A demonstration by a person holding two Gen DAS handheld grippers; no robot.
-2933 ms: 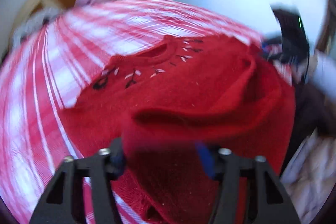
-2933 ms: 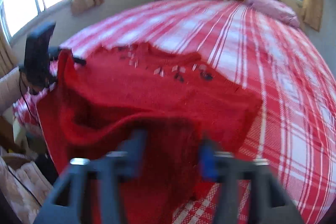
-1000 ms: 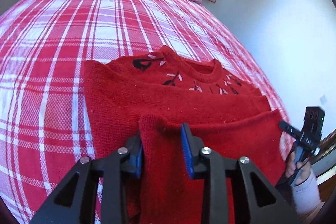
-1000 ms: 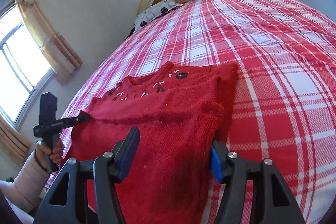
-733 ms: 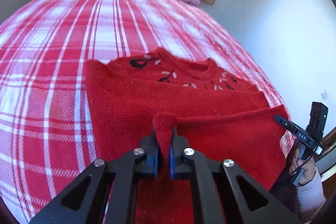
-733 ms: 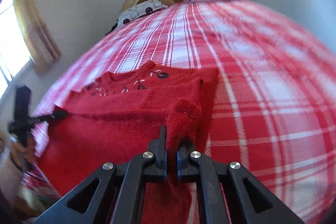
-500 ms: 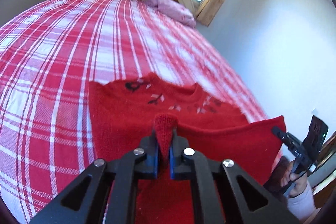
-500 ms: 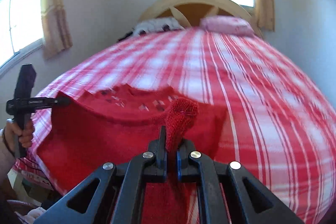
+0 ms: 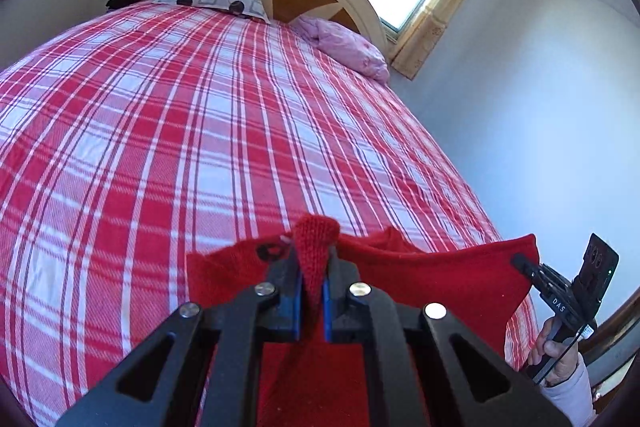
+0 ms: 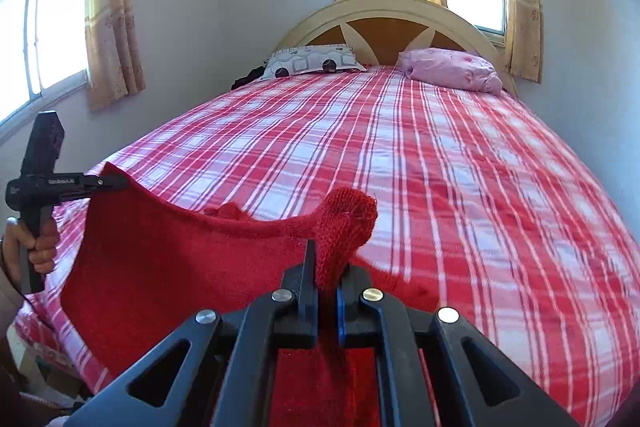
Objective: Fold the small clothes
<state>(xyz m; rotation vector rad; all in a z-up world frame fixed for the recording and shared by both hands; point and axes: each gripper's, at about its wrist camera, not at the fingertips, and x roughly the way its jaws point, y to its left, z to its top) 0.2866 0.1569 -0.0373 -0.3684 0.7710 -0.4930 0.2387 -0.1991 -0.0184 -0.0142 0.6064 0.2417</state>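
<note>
A red knitted sweater [image 9: 432,279] hangs stretched between both grippers above the near end of the bed. My left gripper [image 9: 311,267] is shut on one corner of its lower edge, a bunch of knit standing up between the blue pads. My right gripper [image 10: 326,267] is shut on the other corner of the sweater [image 10: 160,267]. In the left wrist view the right gripper [image 9: 524,265] shows at the far right, held by a hand. In the right wrist view the left gripper [image 10: 116,182] shows at the far left. Most of the sweater's collar end is hidden behind the lifted edge.
The bed [image 9: 180,131] with a red and white plaid cover fills both views. A patterned pillow [image 10: 312,61] and a pink pillow [image 10: 452,69] lie by the curved headboard [image 10: 384,27]. Curtained windows are behind and to the left. Walls close in on both sides.
Both grippers closed on the sweater's lower corners and rose, lifting that edge off the bed. The views tilted up, so the embroidered collar end is now mostly hidden.
</note>
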